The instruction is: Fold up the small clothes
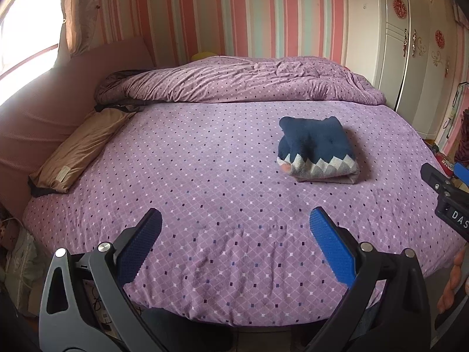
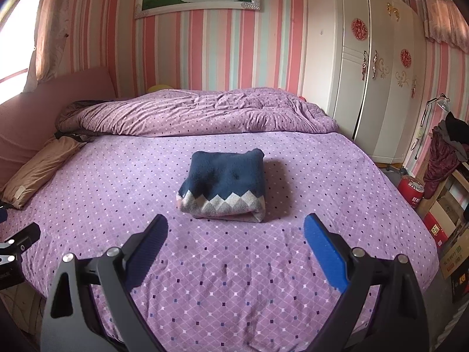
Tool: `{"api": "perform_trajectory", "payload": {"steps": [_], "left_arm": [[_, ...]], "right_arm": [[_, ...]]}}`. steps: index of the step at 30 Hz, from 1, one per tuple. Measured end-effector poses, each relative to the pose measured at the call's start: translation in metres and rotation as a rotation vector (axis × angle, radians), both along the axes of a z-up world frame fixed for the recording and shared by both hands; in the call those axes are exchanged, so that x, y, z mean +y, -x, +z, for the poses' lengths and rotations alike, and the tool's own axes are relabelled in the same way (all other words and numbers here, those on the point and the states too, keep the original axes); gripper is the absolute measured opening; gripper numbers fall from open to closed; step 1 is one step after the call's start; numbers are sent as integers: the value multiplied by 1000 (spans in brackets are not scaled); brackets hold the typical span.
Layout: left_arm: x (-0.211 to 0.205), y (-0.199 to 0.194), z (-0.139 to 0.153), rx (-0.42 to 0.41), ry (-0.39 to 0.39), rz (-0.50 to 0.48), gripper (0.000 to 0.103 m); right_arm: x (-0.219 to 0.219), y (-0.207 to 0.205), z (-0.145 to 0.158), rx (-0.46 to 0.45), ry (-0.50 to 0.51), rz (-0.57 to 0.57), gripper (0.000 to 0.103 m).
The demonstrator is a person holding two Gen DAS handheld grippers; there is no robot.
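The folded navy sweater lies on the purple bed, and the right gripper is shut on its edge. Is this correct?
Not quite. The folded navy sweater does lie on the purple bed, but the right gripper is open, its jaws apart and short of the sweater, as the right wrist view shows.

Both wrist cameras look forward from the near edge of the bed [image 1: 222,176], facing the striped wall [image 2: 222,52]. The left view sits further left, the right view further right. Both share the folded sweater [image 2: 224,186], rolled duvet [image 1: 234,83] and wardrobe [image 2: 366,67].
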State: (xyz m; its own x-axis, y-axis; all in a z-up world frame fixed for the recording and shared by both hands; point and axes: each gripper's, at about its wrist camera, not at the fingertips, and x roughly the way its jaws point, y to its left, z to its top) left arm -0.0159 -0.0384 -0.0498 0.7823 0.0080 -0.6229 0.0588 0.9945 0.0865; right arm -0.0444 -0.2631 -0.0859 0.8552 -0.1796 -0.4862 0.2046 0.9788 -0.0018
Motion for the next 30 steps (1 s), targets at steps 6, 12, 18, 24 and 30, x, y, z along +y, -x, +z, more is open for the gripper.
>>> {"api": "perform_trajectory", "payload": {"steps": [6, 12, 18, 24, 30], "left_arm": [[2, -4, -1, 16, 12, -5, 100], [5, -8, -4, 30, 18, -4, 100], [5, -10, -5, 28, 11, -3, 100], [5, -11, -1, 18, 14, -8, 100], [7, -14, 1, 10, 21, -9, 100]], "right_arm": [[6, -3, 0, 2, 29, -1, 94], [6, -7, -3, 12, 29, -6, 94], [7, -10, -5, 21, 46, -12, 94], [8, -12, -3, 16, 55, -15, 94], [9, -14, -3, 15, 69, -19, 94]]}}
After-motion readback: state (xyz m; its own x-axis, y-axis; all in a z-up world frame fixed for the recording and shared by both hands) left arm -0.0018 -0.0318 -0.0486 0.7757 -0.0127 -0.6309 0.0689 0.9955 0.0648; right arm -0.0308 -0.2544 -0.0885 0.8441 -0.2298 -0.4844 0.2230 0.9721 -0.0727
